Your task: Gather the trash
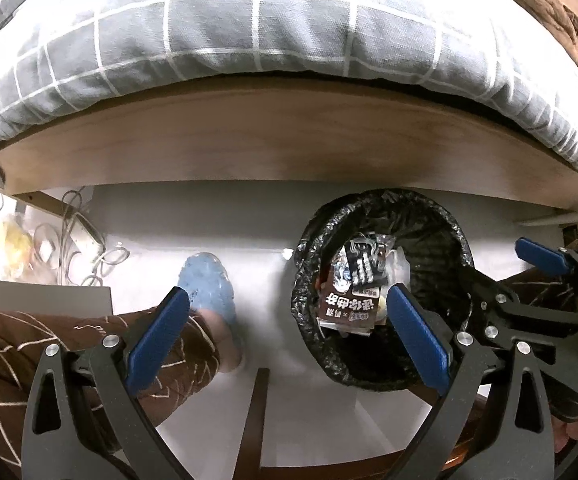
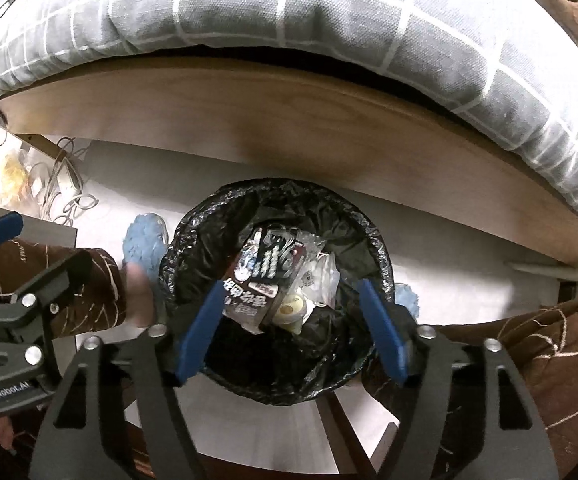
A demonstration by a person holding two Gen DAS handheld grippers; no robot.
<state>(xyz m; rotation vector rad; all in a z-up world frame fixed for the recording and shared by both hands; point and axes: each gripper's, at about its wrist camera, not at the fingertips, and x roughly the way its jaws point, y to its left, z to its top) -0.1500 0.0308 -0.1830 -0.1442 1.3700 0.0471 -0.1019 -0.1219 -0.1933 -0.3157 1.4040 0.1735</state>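
A round trash bin lined with a black bag (image 1: 385, 376) stands on the white floor by the bed; it also shows in the right wrist view (image 2: 193, 240). Inside lie a dark snack wrapper (image 1: 349, 296) (image 2: 257, 280), clear plastic wrap (image 2: 321, 276) and a small round white lid (image 2: 289, 310). My left gripper (image 1: 289, 320) is open and empty, hovering left of the bin. My right gripper (image 2: 293, 320) is open and empty, directly above the bin's mouth; it also shows at the right of the left wrist view (image 1: 545, 260).
A wooden bed frame (image 1: 289, 140) with a grey checked quilt (image 1: 249, 20) runs behind the bin. The person's legs in brown patterned trousers (image 1: 29, 344) and blue slippers (image 1: 209, 284) flank the bin. Tangled cables (image 1: 81, 248) lie at the left. A dark wooden chair leg (image 1: 255, 420) stands below.
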